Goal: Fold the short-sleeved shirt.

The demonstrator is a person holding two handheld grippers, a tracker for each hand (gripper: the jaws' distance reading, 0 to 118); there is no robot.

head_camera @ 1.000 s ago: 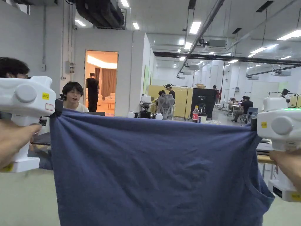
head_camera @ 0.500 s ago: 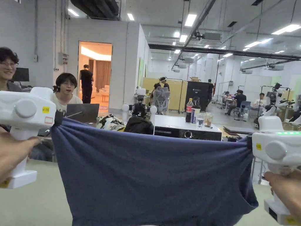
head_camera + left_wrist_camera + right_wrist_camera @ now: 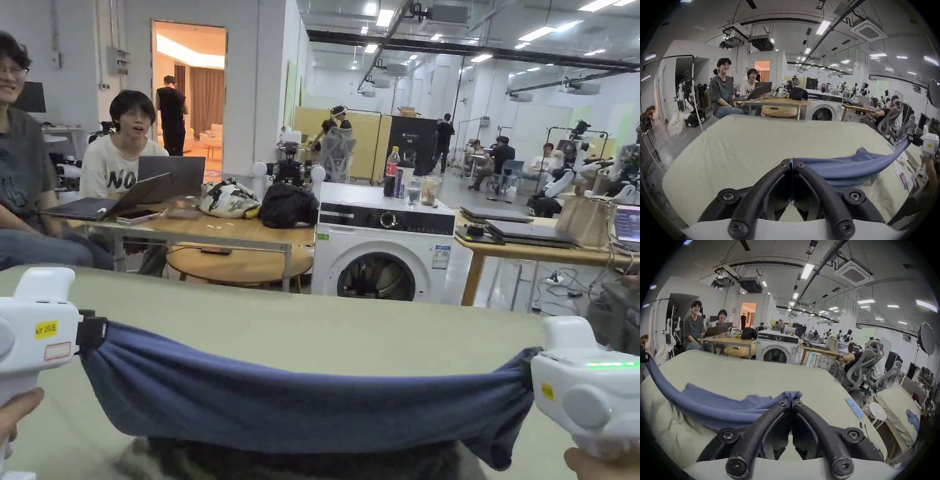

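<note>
Shirt: the dark blue short-sleeved cotton shirt hangs as a sagging band between the two grippers, low over the pale green padded worktop; part of it already lies on the worktop in both gripper views.
Left gripper: the white handheld left gripper with black jaws is clamped tight on one bunched end of the shirt.
Right gripper: the white handheld right gripper with black jaws is likewise closed on the other gathered end.
Change: a second ago the shirt was held high as a wide curtain; now both ends have come down close to the worktop, and the cloth has bunched into a roll.
Meaning: likely the laying-out step, before any fold; the bunching suggests it will need spreading flat.
Surroundings: beyond the worktop stand a white front-loading washing machine and a wooden desk where two people sit with open grey laptops.
Obstacles: nothing lies on the worktop ahead of the shirt.
</note>
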